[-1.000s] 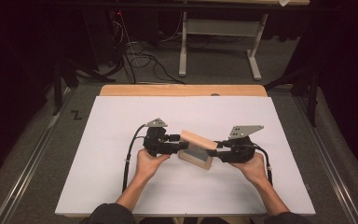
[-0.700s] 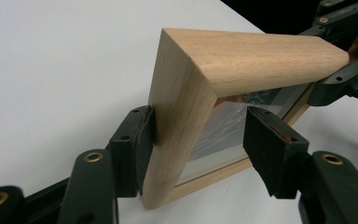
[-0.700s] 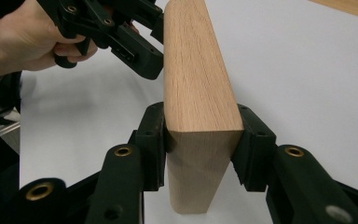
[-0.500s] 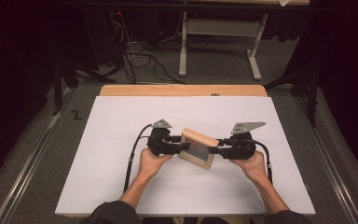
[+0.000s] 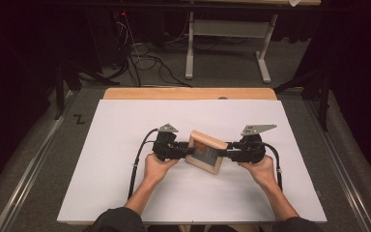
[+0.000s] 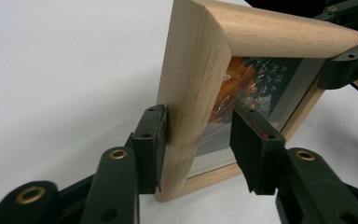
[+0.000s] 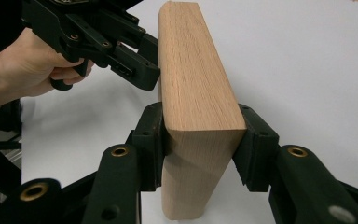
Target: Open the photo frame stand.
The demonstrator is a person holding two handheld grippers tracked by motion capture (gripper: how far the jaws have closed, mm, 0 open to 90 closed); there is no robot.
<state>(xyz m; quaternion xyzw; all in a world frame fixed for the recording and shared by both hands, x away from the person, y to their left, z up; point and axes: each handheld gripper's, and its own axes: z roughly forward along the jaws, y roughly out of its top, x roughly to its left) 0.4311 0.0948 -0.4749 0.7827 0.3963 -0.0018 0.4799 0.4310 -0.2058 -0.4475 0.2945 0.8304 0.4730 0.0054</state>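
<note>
A light wooden picture frame [image 5: 206, 152] with a dark, orange-tinted picture behind glass stands tilted on the white sheet, held between both grippers. My left gripper [image 5: 187, 151] is shut on its left side. In the left gripper view one pad presses the frame's [image 6: 191, 84] outer wood and the other sits against the glass side, my gripper [image 6: 199, 140] straddling the rail. My right gripper [image 5: 223, 153] is shut on the opposite side. In the right gripper view both pads clamp the frame's [image 7: 196, 79] thick edge at my gripper [image 7: 200, 140]. The left gripper [image 7: 135, 60] and its hand show beyond.
A white sheet [image 5: 125, 183] covers the table, with a strip of bare wood [image 5: 188, 93] at the far edge. Cables trail from both grippers. On the floor behind are loose wires [image 5: 149, 63] and a desk's metal legs [image 5: 261, 58].
My left gripper and its hand have slid right, closer in on the frame's left side. The frame and my right gripper have shifted only slightly.
</note>
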